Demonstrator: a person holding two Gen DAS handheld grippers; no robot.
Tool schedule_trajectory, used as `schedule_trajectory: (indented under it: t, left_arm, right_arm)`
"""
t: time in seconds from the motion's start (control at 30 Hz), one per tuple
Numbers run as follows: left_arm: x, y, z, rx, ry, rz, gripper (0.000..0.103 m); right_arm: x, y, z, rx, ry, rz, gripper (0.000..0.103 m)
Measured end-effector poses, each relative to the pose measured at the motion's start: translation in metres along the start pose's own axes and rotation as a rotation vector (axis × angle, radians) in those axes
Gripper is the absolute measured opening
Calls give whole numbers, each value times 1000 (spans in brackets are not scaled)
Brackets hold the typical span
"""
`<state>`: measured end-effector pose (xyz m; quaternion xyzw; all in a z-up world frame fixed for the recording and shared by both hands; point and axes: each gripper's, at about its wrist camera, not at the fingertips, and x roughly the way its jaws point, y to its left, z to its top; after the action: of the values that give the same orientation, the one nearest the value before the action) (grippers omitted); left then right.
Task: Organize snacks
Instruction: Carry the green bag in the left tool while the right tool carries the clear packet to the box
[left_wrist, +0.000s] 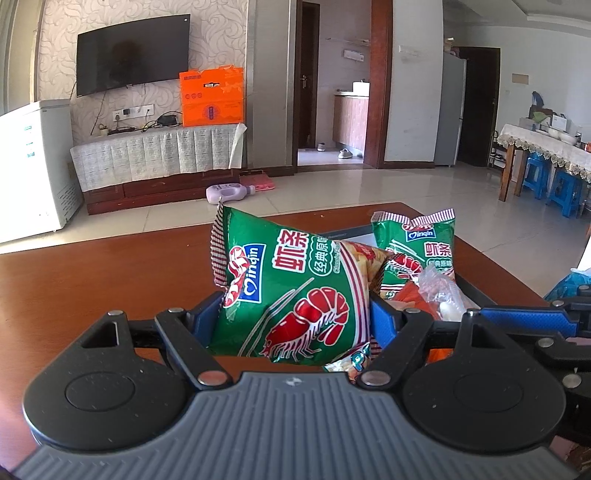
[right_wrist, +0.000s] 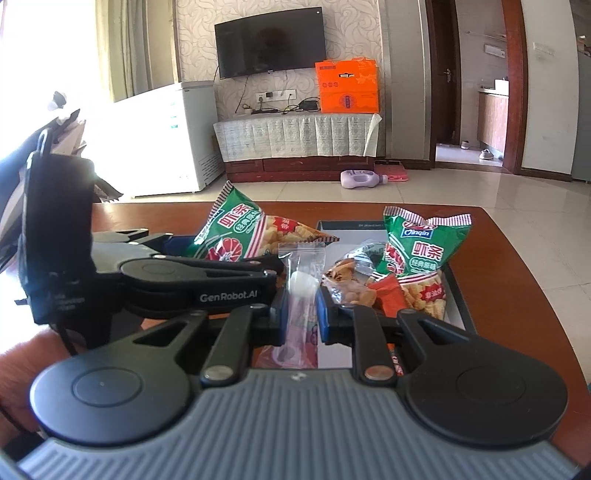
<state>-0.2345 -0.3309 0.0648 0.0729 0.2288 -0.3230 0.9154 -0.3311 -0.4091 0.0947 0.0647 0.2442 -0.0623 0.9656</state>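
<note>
My left gripper is shut on a green shrimp-stick snack bag, held just above the brown table; the same bag shows in the right wrist view, left of the tray. My right gripper is shut on a small clear zip bag with a white candy inside, over the near left part of the dark-rimmed tray. A second green shrimp-stick bag stands in the tray, also seen in the left wrist view, beside a clear packet of nuts and an orange packet.
The brown wooden table holds the tray on its right half. A pink wrapper lies under my right gripper. Beyond the table are a tiled floor, a TV stand, a white freezer and a purple bottle on the floor.
</note>
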Motion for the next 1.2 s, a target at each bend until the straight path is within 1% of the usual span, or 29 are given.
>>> schedule_trajectory:
  t: [0.7,0.93,1.2]
  left_arm:
    - [25,-31,5,8,-2,-50,83]
    - [36,-34,8,9,-2,-63,83]
    - [48,-41,11,8,2,-97,83]
  right_arm:
    - [-12,-31,-6,38,-1,-55,19]
    - [-14,-36,-7,46,-4,-63,19]
    - [-14,-39,-7,60,4,-76,19]
